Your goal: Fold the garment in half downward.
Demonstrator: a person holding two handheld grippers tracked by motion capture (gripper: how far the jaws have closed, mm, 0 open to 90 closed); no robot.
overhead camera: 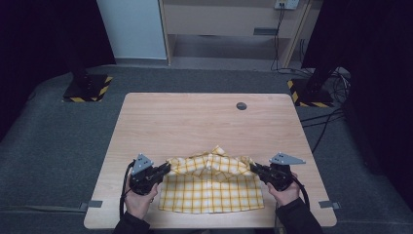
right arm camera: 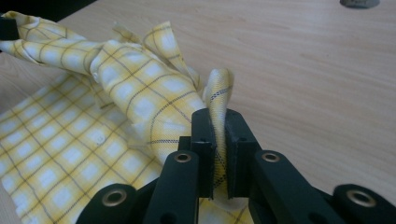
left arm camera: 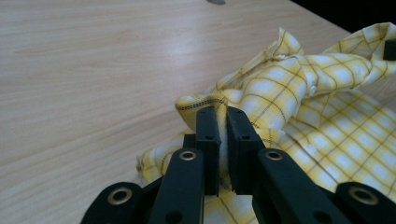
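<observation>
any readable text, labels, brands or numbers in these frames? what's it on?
None readable.
Yellow checked shirt: pattern only, no label showing.
Left gripper, right gripper: no markings.
Table: bare wood.
Floor plates: black-yellow hazard stripes, no words.

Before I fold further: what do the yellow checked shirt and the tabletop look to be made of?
Shirt: thin woven cloth, probably cotton or a blend, matte; it creases softly where the left gripper and right gripper pinch it. Tabletop: light wood-grain surface, likely laminate; smooth, with a faint sheen.
</observation>
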